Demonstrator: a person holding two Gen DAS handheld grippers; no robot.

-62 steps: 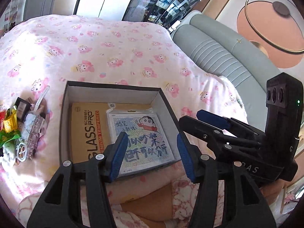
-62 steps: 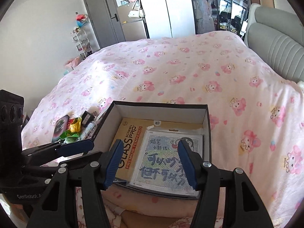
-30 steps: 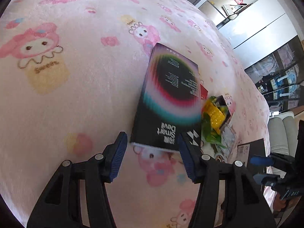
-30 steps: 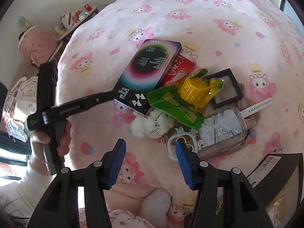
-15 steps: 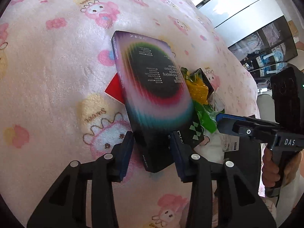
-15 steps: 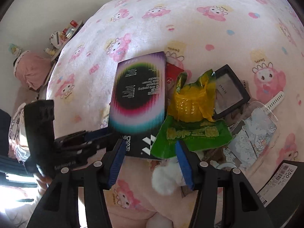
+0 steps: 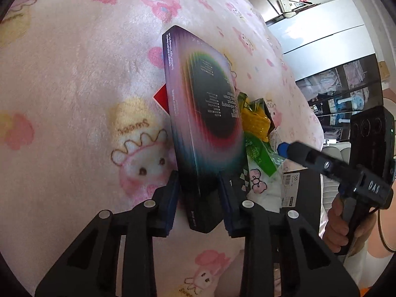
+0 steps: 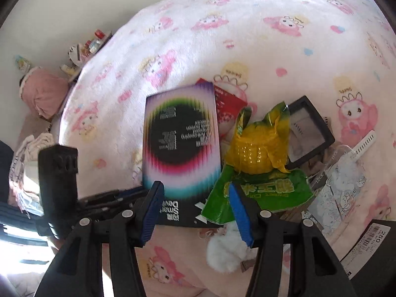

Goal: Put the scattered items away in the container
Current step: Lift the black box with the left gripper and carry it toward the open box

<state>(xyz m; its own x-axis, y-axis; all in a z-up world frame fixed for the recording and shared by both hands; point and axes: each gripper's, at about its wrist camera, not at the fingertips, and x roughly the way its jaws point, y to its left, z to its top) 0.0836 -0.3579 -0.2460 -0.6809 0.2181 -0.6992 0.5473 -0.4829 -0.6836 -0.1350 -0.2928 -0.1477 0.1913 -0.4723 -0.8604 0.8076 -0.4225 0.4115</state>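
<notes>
A black box with a rainbow ring print (image 7: 205, 123) lies at the left of the pile on the pink bed cover. My left gripper (image 7: 198, 180) is closing on its near end, with both blue pads against its sides. In the right wrist view the same box (image 8: 180, 138) sits beside a green snack packet (image 8: 259, 190) and a yellow packet (image 8: 257, 153). My right gripper (image 8: 195, 190) hovers open above the box's near end and the green packet, holding nothing. Only a corner of the black container (image 8: 371, 245), with its white label, shows at the lower right.
The pile also holds a red packet (image 8: 227, 101), a small black frame box (image 8: 309, 133), a clear printed phone case (image 8: 339, 193), a white strap (image 8: 366, 141) and a white plush (image 8: 225, 250). The bed's edge drops off at the left towards a pink cushion (image 8: 42, 94).
My left gripper moved in over the rainbow box's near end and its jaws narrowed onto it. The right gripper came from the container to the pile and now holds still, open.
</notes>
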